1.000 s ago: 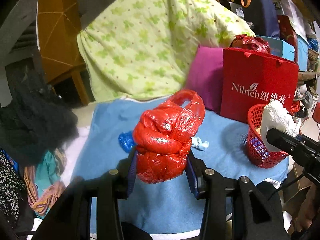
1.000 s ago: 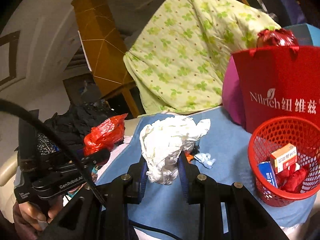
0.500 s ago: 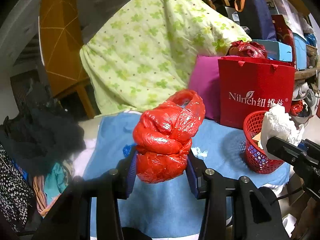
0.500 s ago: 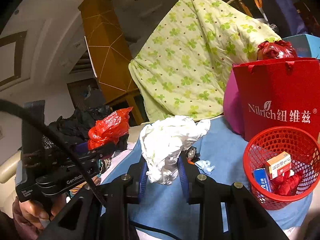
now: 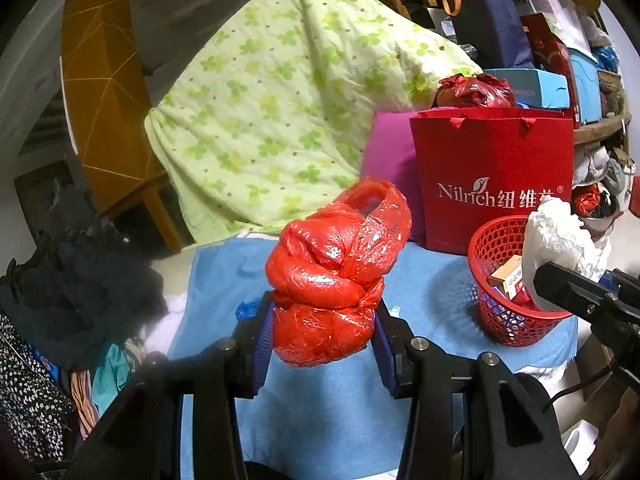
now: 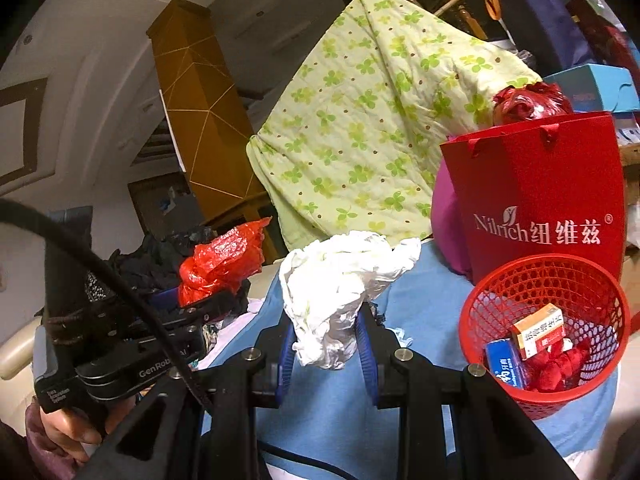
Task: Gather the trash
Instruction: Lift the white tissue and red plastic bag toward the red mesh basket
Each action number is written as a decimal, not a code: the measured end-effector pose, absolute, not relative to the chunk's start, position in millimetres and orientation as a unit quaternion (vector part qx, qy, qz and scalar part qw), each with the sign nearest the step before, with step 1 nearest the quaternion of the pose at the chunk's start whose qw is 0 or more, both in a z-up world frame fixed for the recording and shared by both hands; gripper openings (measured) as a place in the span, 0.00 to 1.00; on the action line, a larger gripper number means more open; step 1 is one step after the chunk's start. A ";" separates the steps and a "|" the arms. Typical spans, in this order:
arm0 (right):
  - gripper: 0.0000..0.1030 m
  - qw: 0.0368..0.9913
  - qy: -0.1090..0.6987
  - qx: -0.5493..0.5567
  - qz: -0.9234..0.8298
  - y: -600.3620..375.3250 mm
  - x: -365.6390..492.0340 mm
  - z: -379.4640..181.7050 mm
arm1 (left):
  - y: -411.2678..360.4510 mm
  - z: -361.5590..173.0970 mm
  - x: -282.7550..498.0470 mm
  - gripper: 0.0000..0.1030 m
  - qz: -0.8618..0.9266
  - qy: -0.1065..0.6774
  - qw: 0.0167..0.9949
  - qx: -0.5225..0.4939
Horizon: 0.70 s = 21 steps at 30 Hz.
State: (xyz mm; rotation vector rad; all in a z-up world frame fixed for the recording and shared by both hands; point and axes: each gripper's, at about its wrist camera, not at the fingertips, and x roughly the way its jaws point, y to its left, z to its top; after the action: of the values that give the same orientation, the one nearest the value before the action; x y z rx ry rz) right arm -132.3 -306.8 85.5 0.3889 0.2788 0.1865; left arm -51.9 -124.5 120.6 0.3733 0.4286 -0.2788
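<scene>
Gripping red bag (image 5: 332,280) (knotted); white paper (image 6: 336,288)

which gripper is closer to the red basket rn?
Right. The right gripper, jaws shut on white paper, sits beside the red basket; the left gripper, holding the red bag, is farther away.

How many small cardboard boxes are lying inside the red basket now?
2. An orange and white box lies on top, a blue box beside it, both in the red basket. More may be hidden beneath.

Both wrist views face the red basket (image 5: 505,320) closely
</scene>
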 end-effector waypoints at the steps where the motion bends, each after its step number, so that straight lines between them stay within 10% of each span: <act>1: 0.30 0.967 0.137 0.194 0.090 -308.6 -132.9 85.2 | -126.5 120.3 -51.8 0.45 -0.138 0.212 0.950 0.185; 21: 0.30 0.963 0.130 0.229 0.063 -345.4 -146.6 75.9 | -166.4 113.3 -57.5 0.46 -0.154 0.211 0.941 0.217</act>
State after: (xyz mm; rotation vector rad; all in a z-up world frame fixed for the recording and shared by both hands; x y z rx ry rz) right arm -146.6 -345.4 75.9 0.4628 0.2637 0.1270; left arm -57.5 -166.4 113.3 0.4425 0.4307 -0.3144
